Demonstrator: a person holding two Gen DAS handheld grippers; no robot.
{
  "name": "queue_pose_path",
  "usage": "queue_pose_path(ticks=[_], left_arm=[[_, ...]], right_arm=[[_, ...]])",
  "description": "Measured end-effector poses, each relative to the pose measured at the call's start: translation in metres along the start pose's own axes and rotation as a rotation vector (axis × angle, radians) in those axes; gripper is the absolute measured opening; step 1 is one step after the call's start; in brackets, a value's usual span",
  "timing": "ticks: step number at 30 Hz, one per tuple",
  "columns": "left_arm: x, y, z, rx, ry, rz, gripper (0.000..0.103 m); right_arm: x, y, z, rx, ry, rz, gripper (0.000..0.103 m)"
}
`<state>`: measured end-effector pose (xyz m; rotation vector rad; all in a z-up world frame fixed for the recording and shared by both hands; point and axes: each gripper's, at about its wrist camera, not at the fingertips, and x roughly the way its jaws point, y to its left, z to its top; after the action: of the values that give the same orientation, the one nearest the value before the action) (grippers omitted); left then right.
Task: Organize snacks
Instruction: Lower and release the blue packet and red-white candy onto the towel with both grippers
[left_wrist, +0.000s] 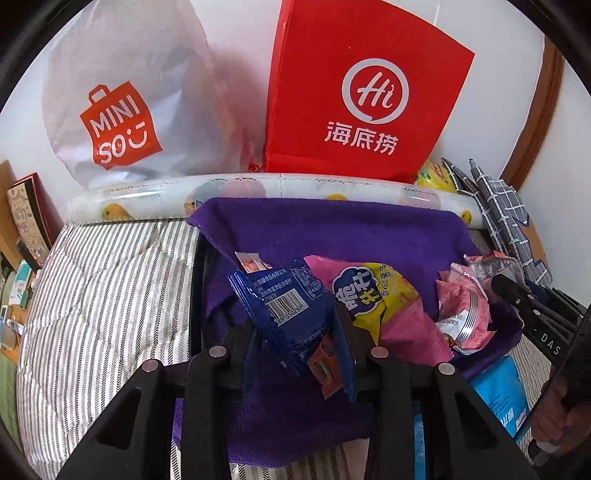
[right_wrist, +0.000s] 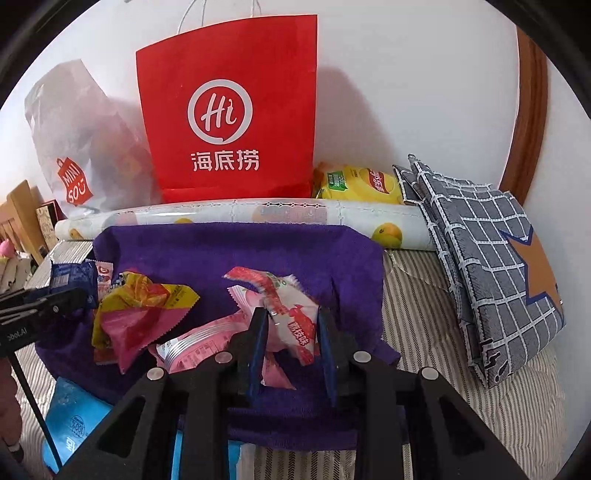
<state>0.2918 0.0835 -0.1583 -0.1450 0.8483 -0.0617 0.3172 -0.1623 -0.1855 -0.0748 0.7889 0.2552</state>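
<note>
Barely sorted yet — snacks heaped on the purple cloth (right_wrist: 236, 247).
We clamp a blue packet (left_wrist: 291, 314) in the left gripper (left_wrist: 295, 332) and a red-white packet (right_wrist: 295, 317) in the right gripper (right_wrist: 291, 332) — the rest lies loose.

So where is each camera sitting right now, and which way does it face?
Left wrist: on the left tool, looking down-forward at the purple cloth; its fingers pinch a blue packet; right tool at frame right.
Right wrist: on the right tool, same heading; fingers pinch a red-white packet.
Shared: red bag.
</note>
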Motion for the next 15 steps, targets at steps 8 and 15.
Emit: queue_pose_path(ticks=[8,15], left_arm=[[-0.003,0.001,0.002,-0.031,0.001,-0.041,0.059],[-0.030,-0.010,0.002,0.036,-0.006,0.041,0.073]], right_arm=[[-0.014,-0.001,0.004,0.010,-0.047,0.032,0.053],[-0.034,-0.002,0.009,0.038,-0.084,0.022,0.057]])
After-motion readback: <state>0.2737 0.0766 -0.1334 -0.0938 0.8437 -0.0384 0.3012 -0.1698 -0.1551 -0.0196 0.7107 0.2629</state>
